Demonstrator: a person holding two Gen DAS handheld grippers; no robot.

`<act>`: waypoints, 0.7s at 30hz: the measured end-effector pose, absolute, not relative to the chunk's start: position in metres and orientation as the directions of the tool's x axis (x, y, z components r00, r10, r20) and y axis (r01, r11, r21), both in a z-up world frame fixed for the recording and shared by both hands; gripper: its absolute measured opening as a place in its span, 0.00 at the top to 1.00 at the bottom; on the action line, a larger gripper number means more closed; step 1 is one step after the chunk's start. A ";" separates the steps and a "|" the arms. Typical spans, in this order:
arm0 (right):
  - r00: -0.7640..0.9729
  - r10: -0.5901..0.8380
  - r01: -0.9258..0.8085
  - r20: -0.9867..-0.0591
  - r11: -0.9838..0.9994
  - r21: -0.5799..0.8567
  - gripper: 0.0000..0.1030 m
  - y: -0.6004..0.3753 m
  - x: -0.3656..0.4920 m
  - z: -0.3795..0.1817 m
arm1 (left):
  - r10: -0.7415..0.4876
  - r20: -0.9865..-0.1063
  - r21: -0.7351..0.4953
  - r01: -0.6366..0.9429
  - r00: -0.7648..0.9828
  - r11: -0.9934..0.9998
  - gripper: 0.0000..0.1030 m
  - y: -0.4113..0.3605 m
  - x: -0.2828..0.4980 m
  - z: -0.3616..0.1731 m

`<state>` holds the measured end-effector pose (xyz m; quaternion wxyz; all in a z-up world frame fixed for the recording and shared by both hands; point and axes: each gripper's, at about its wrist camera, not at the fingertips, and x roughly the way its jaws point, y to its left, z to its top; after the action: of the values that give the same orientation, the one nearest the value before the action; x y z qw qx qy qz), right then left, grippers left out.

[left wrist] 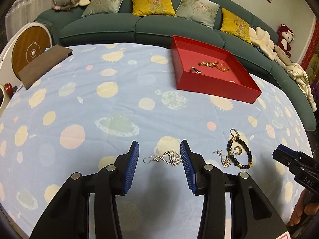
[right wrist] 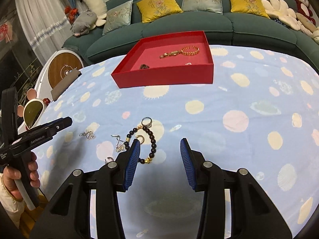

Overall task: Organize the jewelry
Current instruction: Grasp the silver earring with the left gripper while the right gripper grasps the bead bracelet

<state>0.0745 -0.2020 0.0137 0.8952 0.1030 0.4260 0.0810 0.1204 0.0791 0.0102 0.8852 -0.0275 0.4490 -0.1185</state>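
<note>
My left gripper (left wrist: 159,159) is open, its blue pads on either side of a silver crystal earring (left wrist: 166,158) lying on the cloth. A second earring (left wrist: 224,158), a black bead bracelet (left wrist: 240,152), a gold ear cuff (left wrist: 237,149) and a ring (left wrist: 234,132) lie to its right. My right gripper (right wrist: 160,159) is open and empty; the bead bracelet (right wrist: 151,139) lies by its left pad, the ring (right wrist: 147,121) beyond. The red tray (left wrist: 217,89) holds gold chains (left wrist: 215,64); the red tray (right wrist: 163,77) also shows in the right wrist view.
The table wears a blue spotted cloth (left wrist: 99,109). A brown pouch (left wrist: 43,63) lies at its far left edge. A green sofa (left wrist: 139,25) with cushions stands behind. The other gripper (right wrist: 39,133) shows at the left in the right wrist view.
</note>
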 end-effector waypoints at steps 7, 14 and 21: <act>0.600 0.212 -0.077 -0.771 0.975 0.207 0.61 -0.185 0.084 -0.004 | -0.222 -0.787 -0.133 0.192 0.575 0.972 0.60 0.084 0.115 0.005; 0.578 0.194 -0.088 -0.793 0.980 0.176 0.61 -0.172 0.097 -0.020 | -0.216 -0.799 -0.139 0.177 0.561 0.974 0.60 0.090 0.119 -0.002; 0.571 0.162 -0.085 -0.805 0.987 0.138 0.68 -0.169 0.106 -0.032 | -0.218 -0.806 -0.141 0.180 0.550 0.974 0.60 0.093 0.119 -0.008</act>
<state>0.1056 -0.1692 -0.0317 0.8853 0.0419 0.4579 0.0699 0.1195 0.0929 -0.0078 0.8801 -0.0209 0.4607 -0.1130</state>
